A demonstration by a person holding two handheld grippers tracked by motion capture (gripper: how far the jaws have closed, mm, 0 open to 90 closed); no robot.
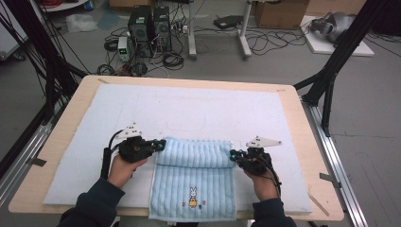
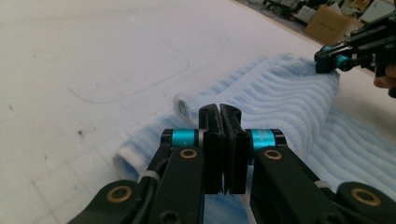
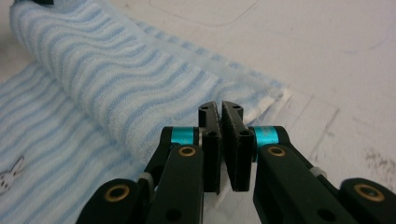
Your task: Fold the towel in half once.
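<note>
The left hand-held gripper (image 2: 219, 112) is seen with its jaws pressed together, and from its own view it cannot be told for certain whether a fold of cloth is pinched between them or whether they merely rest against it. The right hand-held gripper (image 3: 221, 109) is likewise closed, with at most a sliver of gap at the tips and nothing visibly caught. Each is placed at one end of the rolled part of the light blue and white striped terry towel (image 1: 194, 170), which lies near the front edge of the table (image 1: 71, 101) on a pale blue padded mat (image 1: 142, 109), its unrolled length with the small rabbit motif (image 1: 192, 197) reaching toward the person. If the roll is advanced unevenly by the two ends, it would probably skew into a cone. If the ends are only nudged rather than held, the roll could loosen and spring open, and the loose hem could be dragged sideways across the mat.
</note>
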